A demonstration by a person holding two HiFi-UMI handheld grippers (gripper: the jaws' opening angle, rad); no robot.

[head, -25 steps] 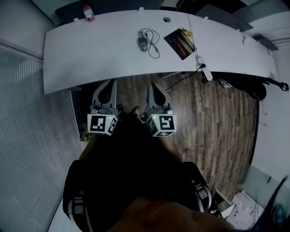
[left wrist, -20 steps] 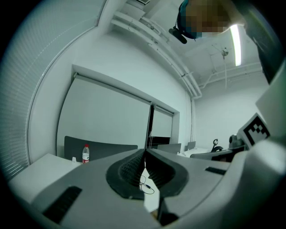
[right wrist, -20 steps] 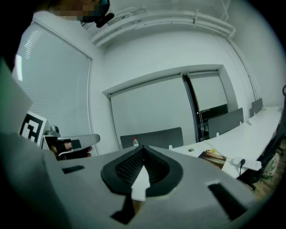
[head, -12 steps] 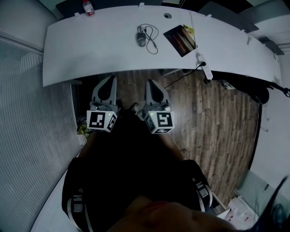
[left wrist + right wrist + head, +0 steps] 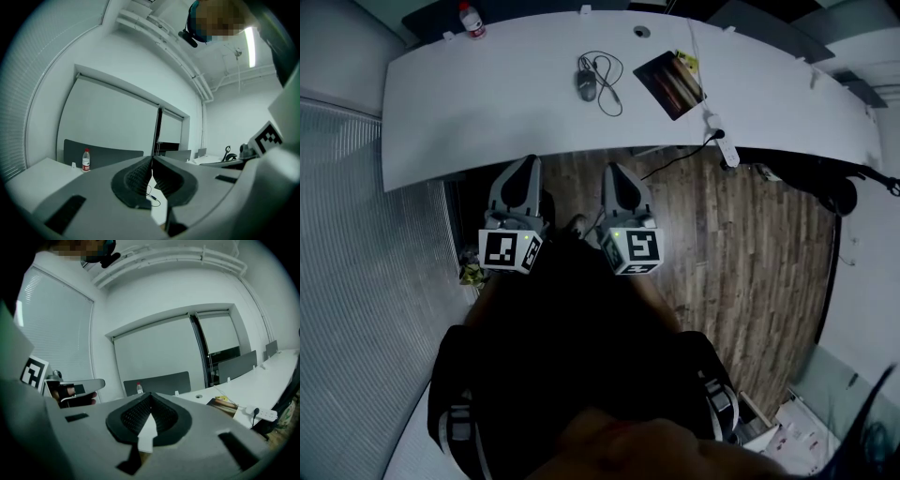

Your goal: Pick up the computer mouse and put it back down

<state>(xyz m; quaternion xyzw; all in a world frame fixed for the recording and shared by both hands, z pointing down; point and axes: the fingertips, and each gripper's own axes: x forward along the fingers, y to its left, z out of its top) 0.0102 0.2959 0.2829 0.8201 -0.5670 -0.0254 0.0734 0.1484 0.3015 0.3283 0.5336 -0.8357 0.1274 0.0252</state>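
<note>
The computer mouse (image 5: 586,85) lies on the white curved desk (image 5: 487,103), untouched, with its cable (image 5: 607,75) looped loosely just beside it on the side of the dark rectangular pad (image 5: 672,84). That pad lies near the mouse, farther along the desk, with a yellow scrap at its far corner. Past the pad from the mouse, a white power strip (image 5: 724,145) hangs over the desk's near edge. On the opposite side of the mouse, well apart from it at the far edge of the desk, stands a plastic bottle with a red cap (image 5: 470,21).

Both tools hang well short of the mouse, over the wooden floor (image 5: 722,234) on the near side of the desk. The left gripper (image 5: 530,161) points level toward the desk, its jaws pressed together with nothing between them. The right gripper (image 5: 611,169) is beside it, a little nearer the mouse's line, its jaws likewise closed and empty. In the right gripper view the bottle (image 5: 138,388) and the pad (image 5: 222,404) show beyond the closed tips.
</note>
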